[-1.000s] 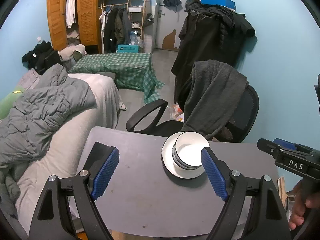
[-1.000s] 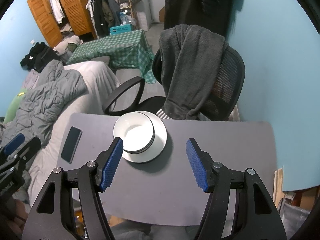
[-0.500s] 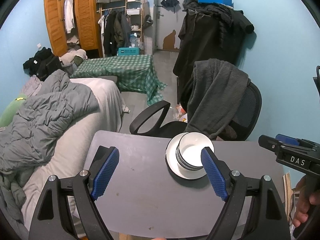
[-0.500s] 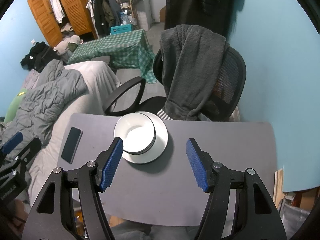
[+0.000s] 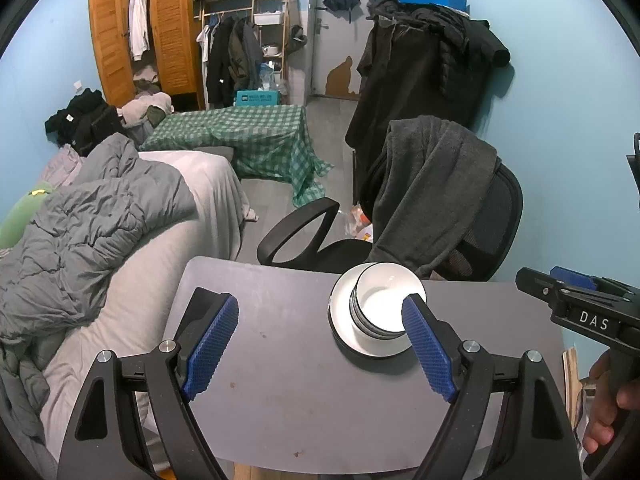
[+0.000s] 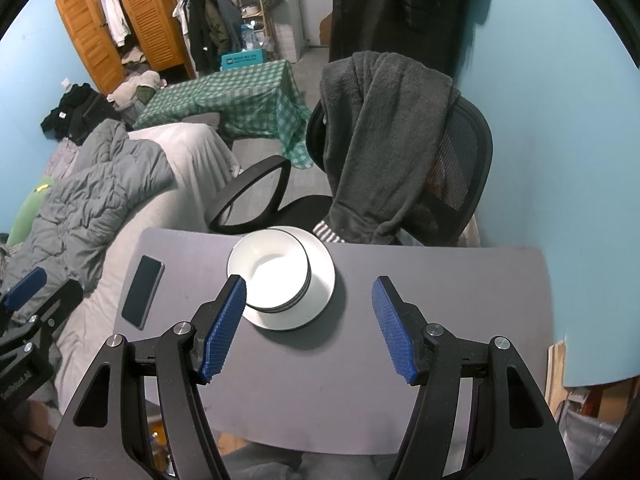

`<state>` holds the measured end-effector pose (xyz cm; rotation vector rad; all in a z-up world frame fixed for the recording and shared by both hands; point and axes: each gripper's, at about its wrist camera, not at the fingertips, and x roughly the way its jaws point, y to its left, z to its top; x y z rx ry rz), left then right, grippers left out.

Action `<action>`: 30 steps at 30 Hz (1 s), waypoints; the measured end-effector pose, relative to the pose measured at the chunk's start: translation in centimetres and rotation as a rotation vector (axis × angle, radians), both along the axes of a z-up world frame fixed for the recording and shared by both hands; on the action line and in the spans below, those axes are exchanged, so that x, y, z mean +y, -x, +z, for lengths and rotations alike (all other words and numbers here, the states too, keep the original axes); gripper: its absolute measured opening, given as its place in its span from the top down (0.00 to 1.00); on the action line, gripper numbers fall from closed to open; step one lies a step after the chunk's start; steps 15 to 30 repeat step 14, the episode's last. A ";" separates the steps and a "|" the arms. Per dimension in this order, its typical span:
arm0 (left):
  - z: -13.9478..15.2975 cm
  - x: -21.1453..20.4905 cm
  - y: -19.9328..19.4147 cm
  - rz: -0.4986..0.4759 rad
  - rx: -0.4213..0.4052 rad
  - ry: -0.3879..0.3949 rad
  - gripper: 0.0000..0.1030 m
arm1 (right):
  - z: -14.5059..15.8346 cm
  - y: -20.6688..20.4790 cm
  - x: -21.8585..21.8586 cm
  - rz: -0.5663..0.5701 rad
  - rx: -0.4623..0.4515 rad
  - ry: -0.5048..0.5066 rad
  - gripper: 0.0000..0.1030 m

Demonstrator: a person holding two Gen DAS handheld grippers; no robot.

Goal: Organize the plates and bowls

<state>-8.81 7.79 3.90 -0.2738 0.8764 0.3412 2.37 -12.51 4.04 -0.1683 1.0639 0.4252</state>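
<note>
Grey tabletop [image 6: 440, 312] carries a black smartphone [image 6: 143, 286], lying flat near its left edge. Behind the tabletop: black mesh office chair [image 6: 460, 168] with a dark grey fleece garment [image 6: 380, 128] draped over its back. Left: bed with crumpled grey duvet [image 5: 92, 216]. Further back: low table under a green checked cloth [image 5: 248, 132], orange wooden louvred wardrobe [image 5: 160, 32], one door open, and dark coats [image 5: 424, 64] hanging on the blue wall.

Blue walls [image 5: 560, 128], wooden wardrobe [image 5: 152, 32], unmade bed [image 5: 120, 216], office chair [image 6: 440, 168].
</note>
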 end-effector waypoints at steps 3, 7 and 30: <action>-0.1 0.1 0.0 0.001 0.003 0.008 0.17 | 0.0 -0.1 0.0 -0.001 0.000 -0.002 0.38; -0.1 0.4 -0.1 0.001 0.006 0.022 0.17 | 0.1 -0.1 0.0 -0.001 0.002 0.000 0.38; -0.1 0.6 -0.2 0.002 0.006 0.021 0.17 | 0.0 -0.1 0.0 0.001 0.000 -0.001 0.38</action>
